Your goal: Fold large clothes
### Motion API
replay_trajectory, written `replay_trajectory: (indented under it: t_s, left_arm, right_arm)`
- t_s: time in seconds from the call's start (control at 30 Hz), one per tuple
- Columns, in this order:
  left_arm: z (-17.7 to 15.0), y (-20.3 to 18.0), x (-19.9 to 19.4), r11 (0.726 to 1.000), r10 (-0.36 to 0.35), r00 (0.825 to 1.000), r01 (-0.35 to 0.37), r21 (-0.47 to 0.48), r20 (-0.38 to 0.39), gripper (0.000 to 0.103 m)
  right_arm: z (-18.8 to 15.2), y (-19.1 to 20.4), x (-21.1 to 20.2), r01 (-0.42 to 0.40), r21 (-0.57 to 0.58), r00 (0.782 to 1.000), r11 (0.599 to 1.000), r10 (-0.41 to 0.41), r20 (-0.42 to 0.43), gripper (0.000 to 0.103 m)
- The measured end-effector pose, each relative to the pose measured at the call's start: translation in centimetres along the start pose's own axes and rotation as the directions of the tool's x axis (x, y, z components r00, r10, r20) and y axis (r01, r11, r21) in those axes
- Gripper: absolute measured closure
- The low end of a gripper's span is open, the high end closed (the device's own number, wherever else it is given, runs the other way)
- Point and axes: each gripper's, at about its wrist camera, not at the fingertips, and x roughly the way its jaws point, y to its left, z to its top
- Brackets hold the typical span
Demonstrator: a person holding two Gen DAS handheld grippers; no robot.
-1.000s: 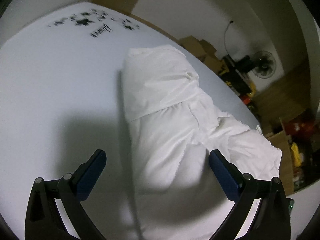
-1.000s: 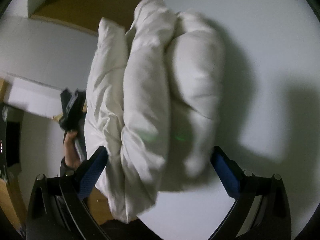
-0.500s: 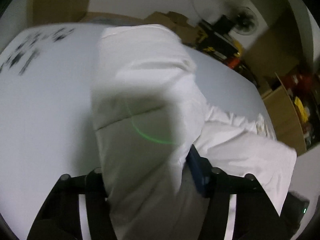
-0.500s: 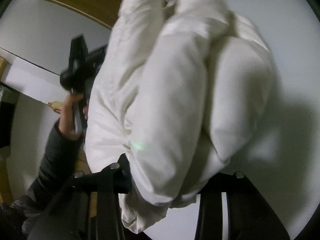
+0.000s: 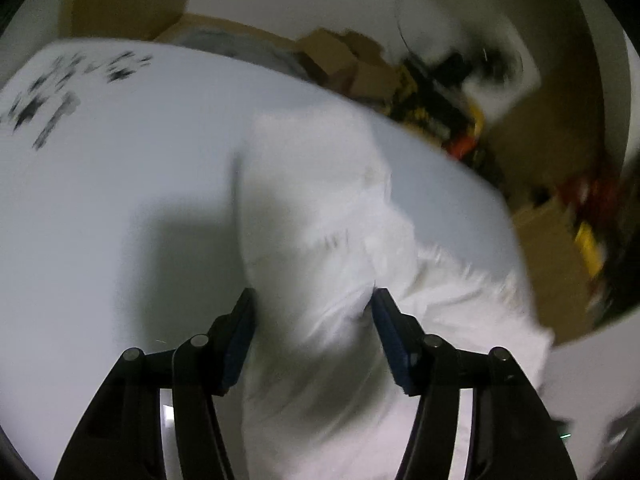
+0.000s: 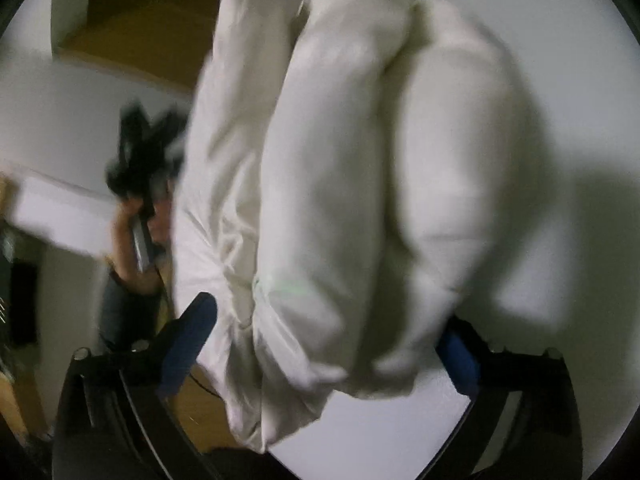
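Note:
A bulky white padded garment (image 5: 328, 240) lies folded in a long bundle on the white table (image 5: 120, 160). My left gripper (image 5: 312, 312) has its blue pads on either side of the bundle's near end, jaws partly apart, cloth between them. In the right wrist view the same garment (image 6: 360, 160) fills the middle as thick rolls. My right gripper (image 6: 324, 328) is wide open, its blue pads (image 6: 188, 332) on each side of the bundle's end. The left gripper and the hand that holds it (image 6: 140, 184) show at the left, blurred.
Black printed marks (image 5: 60, 92) lie on the table's far left. Cardboard boxes and clutter (image 5: 420, 92) stand beyond the table's far edge. A wooden floor (image 6: 132, 40) shows past the table edge in the right wrist view.
Both grippers closed on the garment half a second ago and have since opened again. The right has opened wide; the left has opened partly. Both views are blurred by motion.

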Motion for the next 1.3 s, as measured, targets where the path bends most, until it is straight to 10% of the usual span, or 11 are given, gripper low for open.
replay_trajectory:
  t_s: [0.1, 0.2, 0.33, 0.4, 0.53, 0.63, 0.83, 1.07, 1.3]
  left_arm:
    - [1.3, 2.2, -7.4, 0.997, 0.010, 0.982, 0.006, -0.080, 0.188, 0.044]
    - [-0.5, 0.2, -15.3, 0.992, 0.127, 0.914, -0.123, -0.035, 0.385, 0.044]
    - [-10.8, -7.4, -25.7, 0.946, 0.152, 0.742, -0.300, 0.121, 0.653, 0.023]
    - [-17.8, -10.4, -29.3, 0.942, 0.081, 0.674, -0.293, 0.165, 0.734, 0.000]
    - [-29.5, -14.1, -32.9, 0.918, -0.175, 0.542, -0.211, 0.335, 0.822, 0.000]
    - [-34.2, -16.6, -32.4, 0.867, -0.178, 0.571, -0.294, 0.402, 0.801, 0.000]
    - [-37.9, -16.5, -26.8, 0.833, 0.112, 0.623, -0.483, 0.269, 0.774, 0.000]
    - [-37.0, -13.6, -23.8, 0.852, 0.306, 0.684, -0.507, 0.130, 0.662, 0.000]
    - [-37.6, -12.2, -23.8, 0.844, 0.359, 0.681, -0.529, 0.089, 0.638, 0.000]
  right_arm:
    - [0.0, -1.4, -3.0, -0.044, 0.097, 0.995, 0.994, 0.035, 0.092, 0.001]
    - [-0.7, 0.3, -7.4, -0.009, 0.083, 0.976, 0.996, -0.010, 0.218, 0.001]
    - [-3.7, 8.9, -12.8, 0.220, -0.116, 0.893, 0.969, -0.152, 0.423, 0.000]
    - [-6.2, 13.2, -13.6, 0.341, -0.200, 0.841, 0.919, -0.203, 0.501, 0.000]
    - [-12.8, 18.6, -13.4, 0.450, -0.322, 0.807, 0.833, -0.224, 0.547, 0.000]
    - [-16.4, 19.0, -11.7, 0.534, -0.347, 0.777, 0.771, -0.286, 0.561, 0.000]
    - [-20.6, 19.3, -10.7, 0.630, -0.335, 0.703, 0.701, -0.330, 0.630, 0.000]
    - [-19.8, 21.1, -10.4, 0.654, -0.369, 0.700, 0.660, -0.344, 0.625, 0.000]
    - [-19.4, 20.3, -10.7, 0.643, -0.350, 0.702, 0.681, -0.343, 0.624, 0.000]
